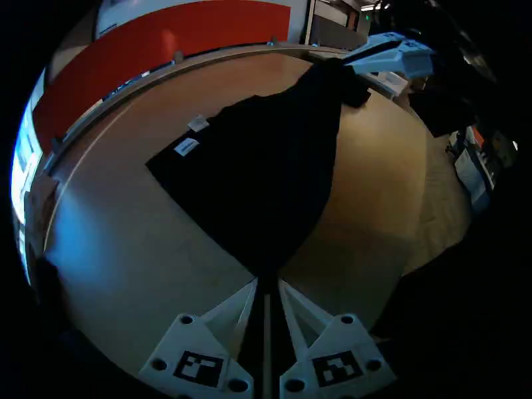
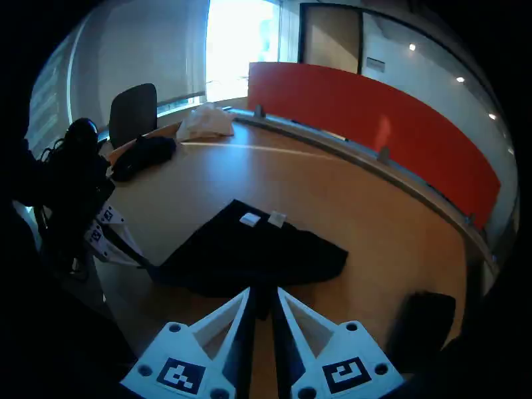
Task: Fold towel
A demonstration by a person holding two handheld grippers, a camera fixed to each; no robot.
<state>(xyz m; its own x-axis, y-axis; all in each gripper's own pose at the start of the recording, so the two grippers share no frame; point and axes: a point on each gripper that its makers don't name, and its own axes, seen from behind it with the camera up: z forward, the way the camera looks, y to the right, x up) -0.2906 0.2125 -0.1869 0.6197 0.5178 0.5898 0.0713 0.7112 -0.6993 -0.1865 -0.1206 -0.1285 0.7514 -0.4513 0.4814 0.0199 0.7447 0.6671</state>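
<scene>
A black towel [image 1: 266,173] lies partly spread on the wooden table [image 1: 133,233], with two white tags [image 1: 198,123] near one edge. My left gripper [image 1: 266,284] is shut on the towel's near corner, and the cloth runs down into the narrow gap between its fingers. The right gripper [image 1: 392,60] is at the far end, holding the opposite corner raised. In the right gripper view the towel [image 2: 253,256] is bunched in front of my right gripper [image 2: 263,292], which is shut on its edge. The left gripper [image 2: 110,239] pulls a corner at the left.
A red partition [image 2: 372,126] runs along the table's far edge. A black bag [image 2: 143,154] and a white bundle [image 2: 206,123] sit at the far end by an office chair [image 2: 133,110]. A dark object [image 2: 425,316] lies near the right edge.
</scene>
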